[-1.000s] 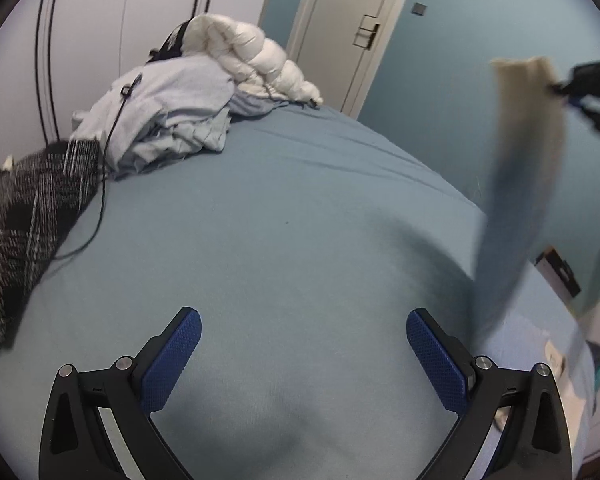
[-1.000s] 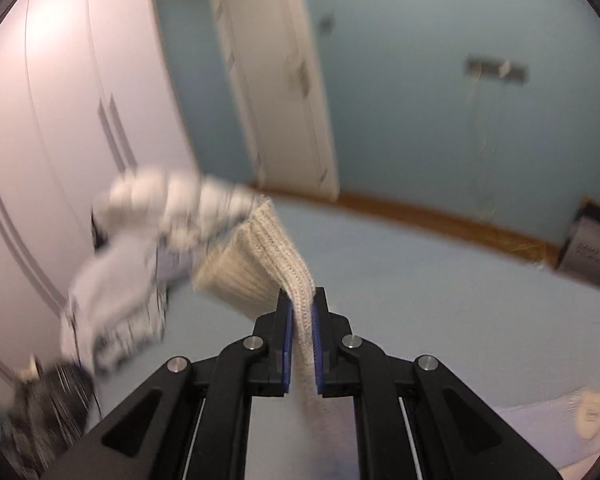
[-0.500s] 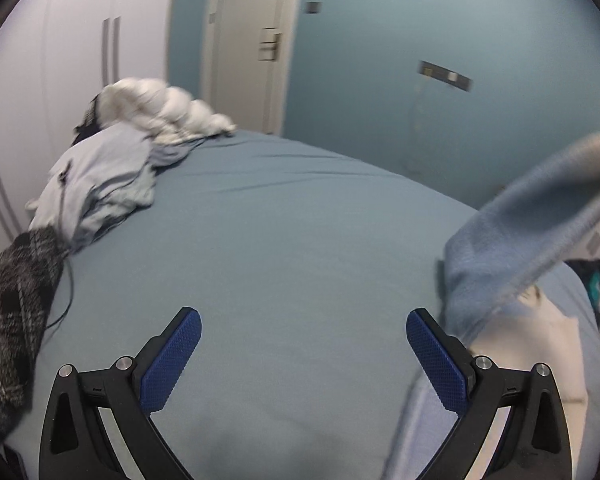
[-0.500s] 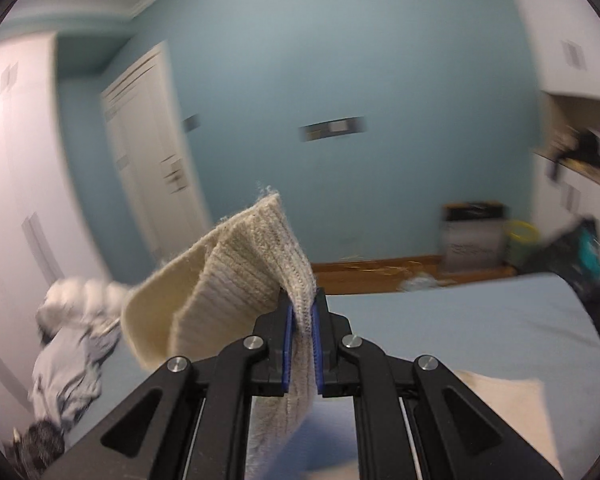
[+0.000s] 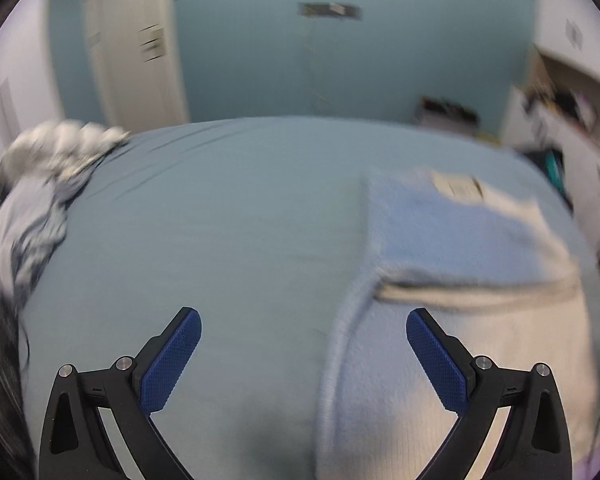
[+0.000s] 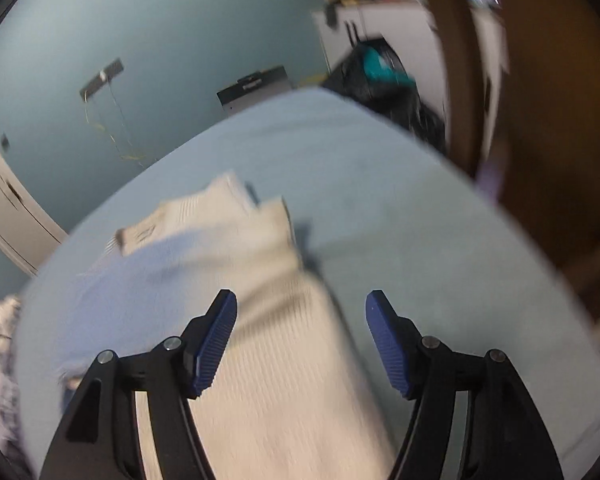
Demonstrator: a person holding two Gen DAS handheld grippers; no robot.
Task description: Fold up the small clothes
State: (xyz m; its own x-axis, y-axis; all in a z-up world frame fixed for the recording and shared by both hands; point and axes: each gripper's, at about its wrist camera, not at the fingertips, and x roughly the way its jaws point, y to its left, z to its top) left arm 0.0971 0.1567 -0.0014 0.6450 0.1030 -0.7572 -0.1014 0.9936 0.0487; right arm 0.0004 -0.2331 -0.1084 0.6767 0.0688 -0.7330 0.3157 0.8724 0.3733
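The cream-and-blue knit sweater [image 6: 260, 320] is down on the bed [image 6: 400, 220], blue part folded across the cream body! A moment ago the right tongs [image 6: 300, 344] pinched its ribbed hem in the air; now their jaws are opening, cloth lying under them, nothing gripped. So that fold looks laid, smoothing or the next fold to come. The left tongs [image 5: 304, 360] are spread wide and empty, sweater [image 5: 440, 280] at their three o'clock. Open sheet runs toward nine o'clock; the clothes pile [image 5: 32, 208] sits well apart at ten. The bed's edge drops off close at three o'clock.
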